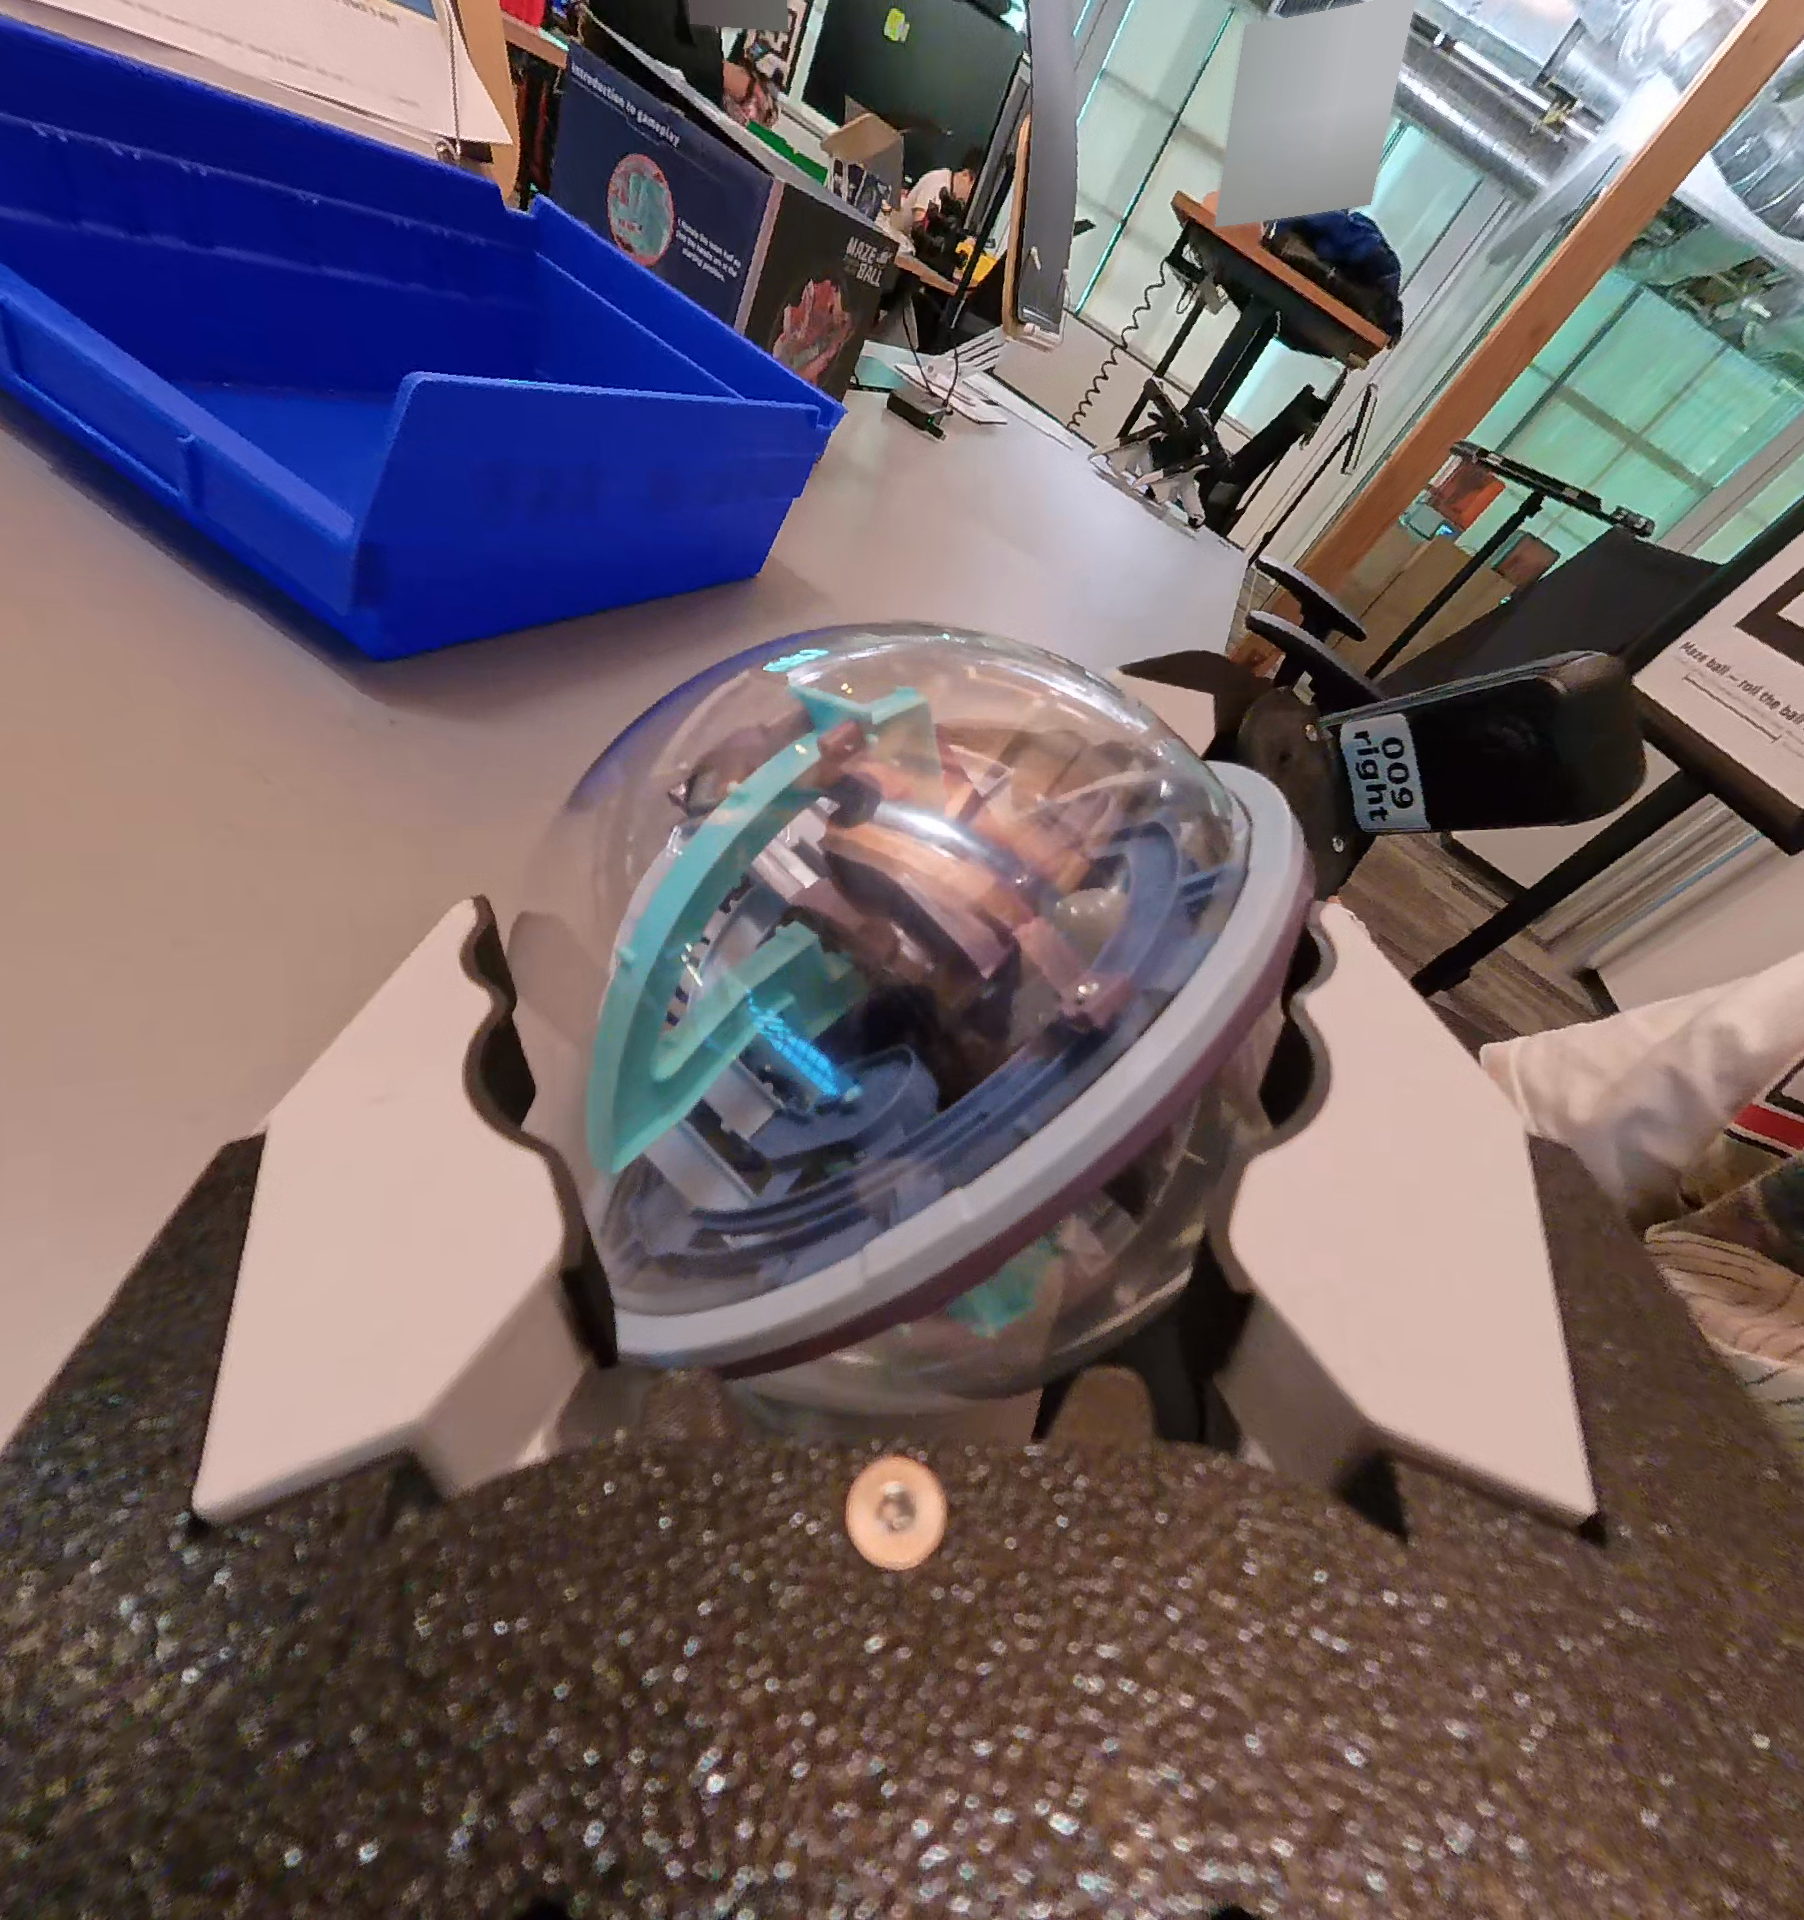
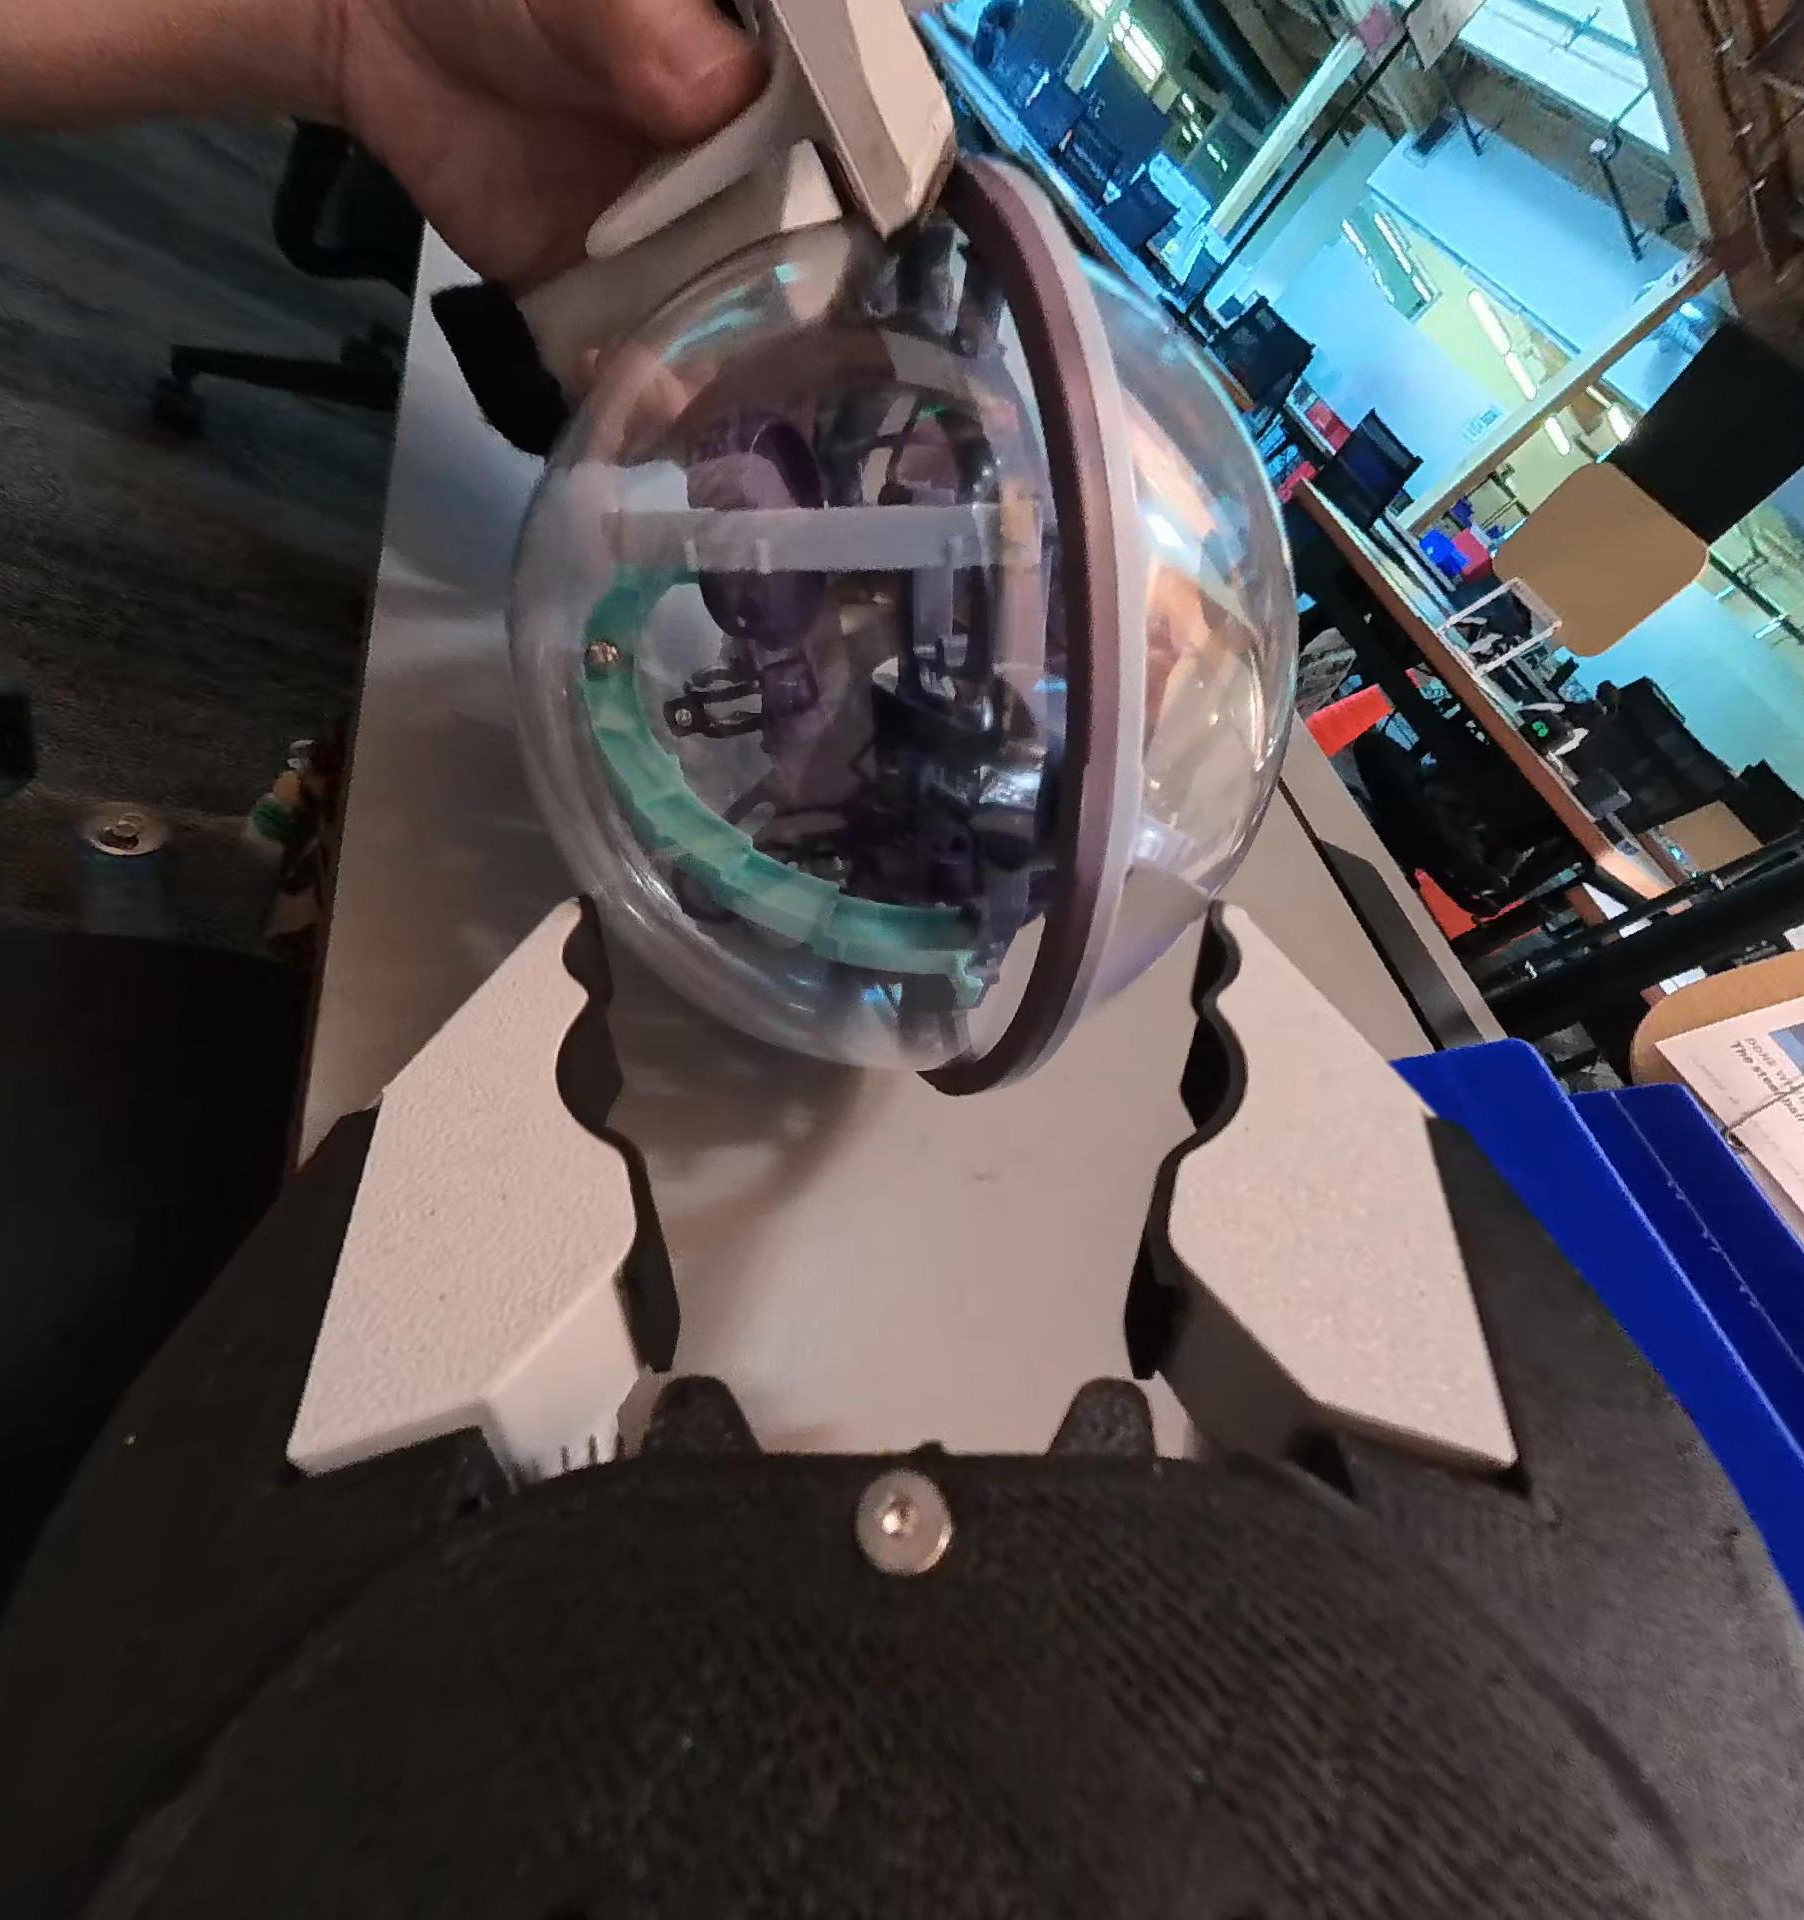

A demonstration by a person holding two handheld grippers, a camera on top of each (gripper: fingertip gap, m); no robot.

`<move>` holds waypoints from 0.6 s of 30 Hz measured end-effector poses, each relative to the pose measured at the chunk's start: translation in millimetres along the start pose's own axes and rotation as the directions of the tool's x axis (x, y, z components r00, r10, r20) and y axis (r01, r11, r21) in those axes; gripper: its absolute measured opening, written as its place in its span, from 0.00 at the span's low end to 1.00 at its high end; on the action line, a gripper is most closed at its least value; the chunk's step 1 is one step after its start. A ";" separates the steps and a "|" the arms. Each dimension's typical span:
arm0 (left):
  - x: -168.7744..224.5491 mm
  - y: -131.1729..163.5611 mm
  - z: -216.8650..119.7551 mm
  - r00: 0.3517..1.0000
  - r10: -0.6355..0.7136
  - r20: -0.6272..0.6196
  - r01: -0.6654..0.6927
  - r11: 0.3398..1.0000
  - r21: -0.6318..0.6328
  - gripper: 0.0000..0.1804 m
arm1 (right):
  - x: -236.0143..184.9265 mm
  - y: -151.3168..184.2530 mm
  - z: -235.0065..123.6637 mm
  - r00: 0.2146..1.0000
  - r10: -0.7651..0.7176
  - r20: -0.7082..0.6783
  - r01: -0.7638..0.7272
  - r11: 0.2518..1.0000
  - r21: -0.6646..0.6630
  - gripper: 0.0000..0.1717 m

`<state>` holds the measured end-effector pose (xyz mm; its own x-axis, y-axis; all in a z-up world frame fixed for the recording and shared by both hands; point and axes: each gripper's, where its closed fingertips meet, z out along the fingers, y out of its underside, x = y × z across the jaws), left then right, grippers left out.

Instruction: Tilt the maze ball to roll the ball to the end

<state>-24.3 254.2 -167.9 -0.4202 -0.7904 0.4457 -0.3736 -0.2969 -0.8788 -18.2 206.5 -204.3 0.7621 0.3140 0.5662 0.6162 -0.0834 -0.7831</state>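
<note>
The maze ball (image 1: 877, 987) is a clear sphere with a grey and maroon rim and teal, brown and blue tracks inside. My left gripper (image 1: 898, 920) is shut on it, with the ball deep between the white fingers and the rim against both pads. In the right wrist view the ball (image 2: 825, 623) hangs tilted above the table edge, held from above by the left gripper (image 2: 846, 135) in a hand (image 2: 513, 104). My right gripper (image 2: 893, 925) has both fingertips against the ball's lower sides. It also shows in the left wrist view (image 1: 1397, 758), at the ball's far right.
A blue bin (image 1: 358, 416) stands on the grey table (image 1: 202, 831) to the far left, and shows at the right (image 2: 1604, 1195) in the right wrist view. The ball's dark box (image 1: 721, 239) stands behind it. A sign (image 1: 1760, 707) stands at the right, with a clipboard and paper (image 2: 1771, 1091).
</note>
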 end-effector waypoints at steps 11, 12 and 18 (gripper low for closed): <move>22.5 0.0 12.9 0.994 0.062 -0.089 -0.062 0.998 -0.001 0.77 | -10.9 -21.3 17.4 0.991 0.093 0.101 -0.108 0.982 0.157 0.91; 25.0 0.5 15.4 0.993 0.074 -0.097 -0.074 0.997 0.000 0.78 | -12.9 -21.9 18.7 0.991 0.090 0.095 -0.104 0.982 0.159 0.92; 18.6 -6.1 16.0 0.994 0.080 -0.071 -0.075 0.994 0.075 0.80 | -8.4 -13.8 20.0 0.982 0.166 0.087 -0.176 0.976 0.131 0.89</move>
<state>-16.6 232.8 -157.0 -0.5065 -0.7716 0.3848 -0.2780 -0.2764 -0.9200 -37.2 223.9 -203.4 0.8334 0.3772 0.4040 0.4409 -0.0130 -0.8974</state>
